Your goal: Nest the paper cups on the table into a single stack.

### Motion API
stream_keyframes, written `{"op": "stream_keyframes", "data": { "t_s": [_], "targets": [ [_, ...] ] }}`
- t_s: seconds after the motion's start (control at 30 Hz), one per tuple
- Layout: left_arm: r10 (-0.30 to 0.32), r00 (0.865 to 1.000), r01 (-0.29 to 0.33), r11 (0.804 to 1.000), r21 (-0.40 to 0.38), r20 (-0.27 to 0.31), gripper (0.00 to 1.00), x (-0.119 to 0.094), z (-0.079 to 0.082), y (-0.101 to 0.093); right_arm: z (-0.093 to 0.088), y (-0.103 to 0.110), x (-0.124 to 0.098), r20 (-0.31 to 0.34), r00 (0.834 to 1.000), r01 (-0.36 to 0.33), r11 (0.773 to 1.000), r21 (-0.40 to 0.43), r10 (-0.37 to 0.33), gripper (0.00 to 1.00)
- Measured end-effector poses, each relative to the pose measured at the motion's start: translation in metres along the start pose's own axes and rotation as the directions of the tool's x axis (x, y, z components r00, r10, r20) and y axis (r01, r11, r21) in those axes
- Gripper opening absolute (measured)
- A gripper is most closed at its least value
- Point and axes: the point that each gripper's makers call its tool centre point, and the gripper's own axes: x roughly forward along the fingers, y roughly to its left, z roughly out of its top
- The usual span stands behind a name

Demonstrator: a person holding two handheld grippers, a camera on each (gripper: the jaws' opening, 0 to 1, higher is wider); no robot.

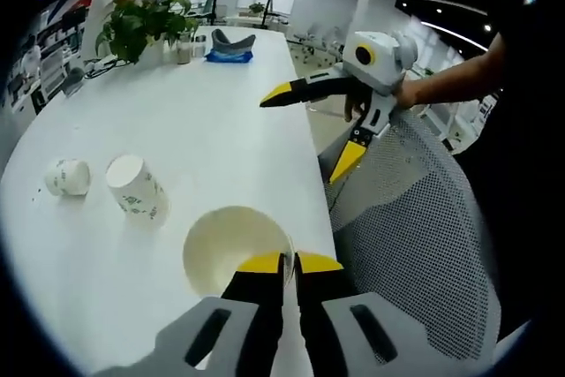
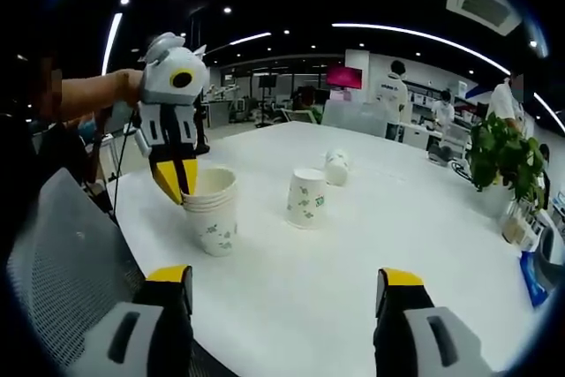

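My left gripper [image 2: 181,184] pinches the cup stack's [image 2: 210,211] rim near the worktop [image 2: 371,245] edge; right gripper [image 2: 287,293] jaws spread. Two loose cups [image 2: 306,198] stand further in, a plant [image 2: 503,158] beyond.

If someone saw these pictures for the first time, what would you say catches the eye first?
Probably the left gripper, shut on the rim of the cup stack near the table's edge, in the right gripper view. Next, the two loose cups farther along the table: one standing, one lying on its side. The right gripper hangs open and empty.
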Motion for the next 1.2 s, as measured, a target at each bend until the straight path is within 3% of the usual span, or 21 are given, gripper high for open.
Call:
{"op": "stream_keyframes", "data": {
  "t_s": [0.27,0.43,0.63,0.77,0.93,1.1,1.17,1.2],
  "targets": [
    [0.020,1.000,-0.019,1.000,-0.011,0.005,0.03,-0.003,0.001,-0.002,0.000,0.001,0.000,0.001,1.000,-0.006,1.000,0.003,0.006,0.87],
    [0.042,0.998,-0.041,0.999,-0.007,0.042,0.21,-0.010,0.004,-0.003,-0.002,0.002,0.001,-0.014,1.000,-0.017,1.000,0.007,0.017,0.87],
    [0.100,0.988,-0.096,0.995,-0.040,0.119,0.23,-0.023,0.014,-0.007,-0.003,-0.003,0.000,-0.020,1.000,0.001,1.000,0.027,0.000,0.87],
    [0.174,0.967,-0.156,0.982,-0.107,0.188,0.29,-0.034,0.015,0.001,-0.001,0.000,0.000,-0.017,1.000,-0.015,1.000,0.022,0.015,0.87],
    [0.268,0.928,-0.238,0.961,-0.141,0.258,0.41,-0.048,0.011,0.012,0.007,-0.002,0.001,-0.026,0.999,-0.039,0.999,-0.009,0.039,0.88],
    [0.373,0.863,-0.322,0.926,-0.198,0.341,0.57,-0.068,0.009,0.022,0.027,-0.011,0.008,-0.008,0.998,-0.056,0.998,-0.025,0.055,0.87],
    [0.424,0.829,-0.356,0.903,-0.240,0.366,0.67,-0.078,0.006,0.029,0.034,-0.012,0.015,-0.006,0.998,-0.066,0.997,-0.027,0.066,0.87],
    [0.435,0.821,-0.366,0.898,-0.245,0.369,0.70,-0.080,0.006,0.030,0.038,-0.012,0.020,-0.008,0.997,-0.076,0.997,-0.030,0.075,0.86]
  ]
}}
